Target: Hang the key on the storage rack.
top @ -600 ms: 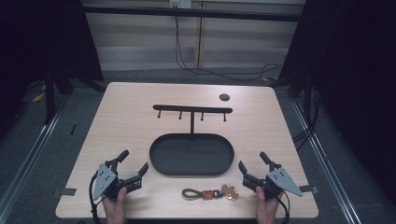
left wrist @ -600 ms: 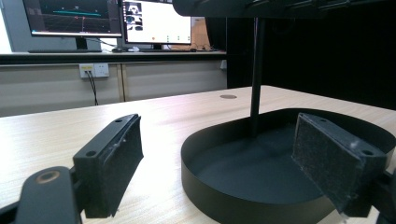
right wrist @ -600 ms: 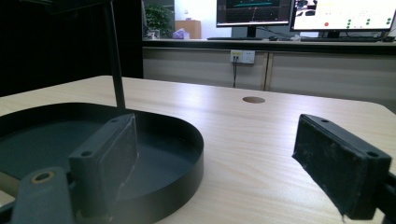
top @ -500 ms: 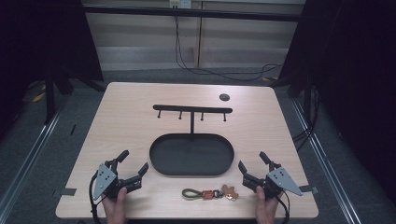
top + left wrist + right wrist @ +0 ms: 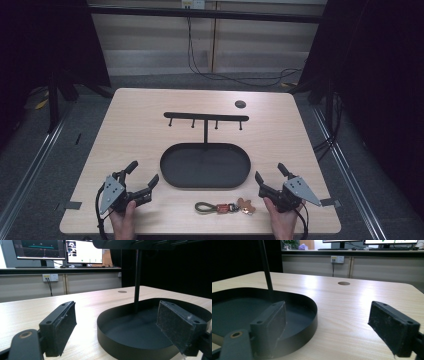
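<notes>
A black oval tray sits at the middle of the table, and from its back a thin post carries a crossbar with several hooks. A keychain with a green loop and a brown charm lies in front of the tray near the table's front edge. My left gripper rests low at the front left, open and empty, left of the tray. At the front right my right gripper stands open and empty, just right of the keychain, with the tray to its left.
A round cable hole sits in the tabletop at the back right. Dark curtains flank the table, and cables run across the floor behind it. Monitors stand on a far counter.
</notes>
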